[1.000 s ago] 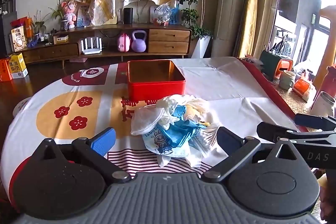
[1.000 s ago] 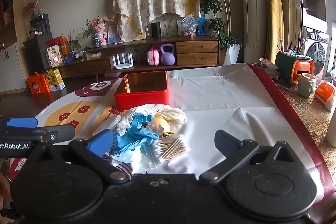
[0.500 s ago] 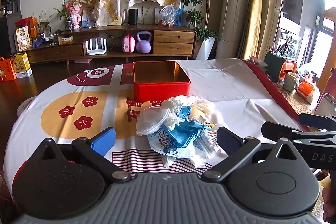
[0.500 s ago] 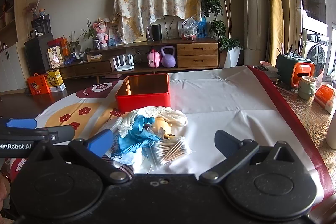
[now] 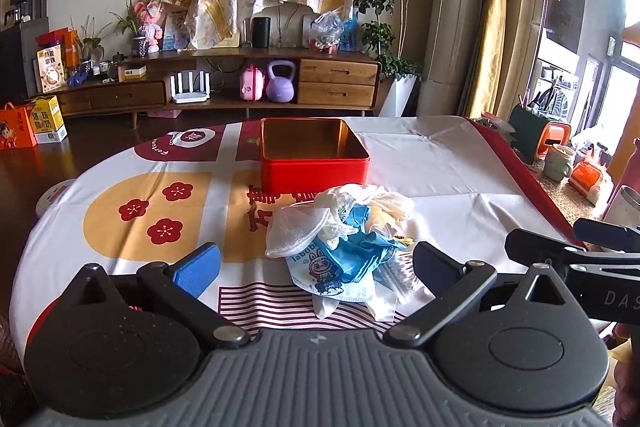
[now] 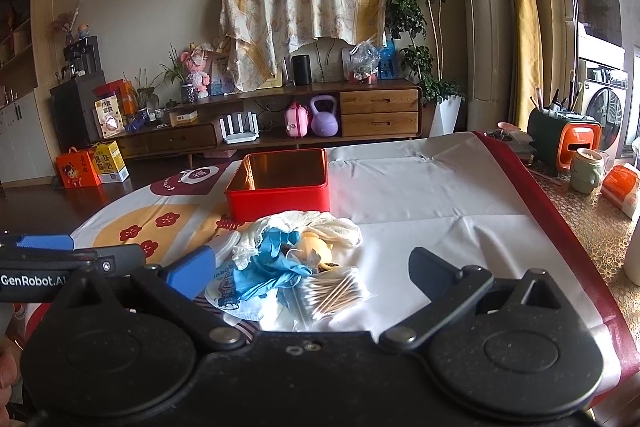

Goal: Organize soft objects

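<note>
A heap of soft things lies on the tablecloth: white lace cloth, a blue glove, a printed face mask, a yellow soft toy and a bag of cotton swabs. Behind the heap stands an empty red tin box. My left gripper is open, low in front of the heap with nothing between its fingers. My right gripper is open too, close before the swab bag. Each gripper shows at the edge of the other's view.
The round table carries a white, yellow and red cloth; its red rim runs along the right. Beyond it a counter holds a mug and a green-orange holder. A low wooden sideboard stands across the room.
Both grippers have drifted slightly, so the heap and box sit a little further right in the left view. Both stay open and nothing on the table has moved.
</note>
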`<move>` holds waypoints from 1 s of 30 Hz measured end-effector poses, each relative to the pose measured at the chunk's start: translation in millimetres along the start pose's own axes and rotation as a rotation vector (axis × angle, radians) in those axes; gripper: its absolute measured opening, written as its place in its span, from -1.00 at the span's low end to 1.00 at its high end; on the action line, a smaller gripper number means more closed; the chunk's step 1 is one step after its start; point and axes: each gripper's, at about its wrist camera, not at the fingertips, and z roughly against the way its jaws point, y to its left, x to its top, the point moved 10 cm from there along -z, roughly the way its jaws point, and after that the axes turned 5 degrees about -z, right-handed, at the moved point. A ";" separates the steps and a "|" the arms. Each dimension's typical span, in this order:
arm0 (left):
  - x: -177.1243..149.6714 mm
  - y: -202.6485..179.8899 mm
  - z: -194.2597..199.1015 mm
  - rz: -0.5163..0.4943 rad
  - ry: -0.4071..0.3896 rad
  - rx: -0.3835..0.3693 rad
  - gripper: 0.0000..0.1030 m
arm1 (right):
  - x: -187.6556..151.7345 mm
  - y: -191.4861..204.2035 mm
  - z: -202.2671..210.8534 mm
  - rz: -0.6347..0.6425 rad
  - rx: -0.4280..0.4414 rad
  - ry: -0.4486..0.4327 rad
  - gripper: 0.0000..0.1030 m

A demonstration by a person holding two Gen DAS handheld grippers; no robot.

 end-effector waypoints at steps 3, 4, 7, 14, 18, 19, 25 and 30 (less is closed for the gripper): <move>0.2 -0.6 0.2 -0.003 0.001 0.002 1.00 | 0.4 1.3 2.3 0.004 0.000 -0.008 0.99; 0.0 -0.4 0.1 -0.009 0.005 0.012 1.00 | 0.5 1.2 2.8 0.004 0.001 -0.010 0.99; -0.4 0.0 0.5 -0.013 0.007 0.022 1.00 | 1.2 2.5 2.5 0.003 0.003 -0.009 0.99; -0.7 -1.6 4.2 -0.001 -0.007 -0.004 1.00 | -0.3 7.1 6.5 0.016 0.008 -0.006 0.99; -0.2 2.5 6.1 0.012 -0.016 0.013 1.00 | -0.1 8.0 6.0 0.015 0.010 -0.007 0.99; -0.2 2.3 6.1 0.012 -0.016 0.009 1.00 | -0.2 8.4 5.9 0.016 0.010 -0.007 0.99; -0.7 1.3 6.1 0.012 -0.017 0.001 1.00 | -0.4 10.3 7.0 0.017 0.014 -0.010 0.99; 0.1 0.7 7.7 0.012 -0.026 -0.003 1.00 | 0.4 10.8 7.8 0.019 0.017 -0.013 0.99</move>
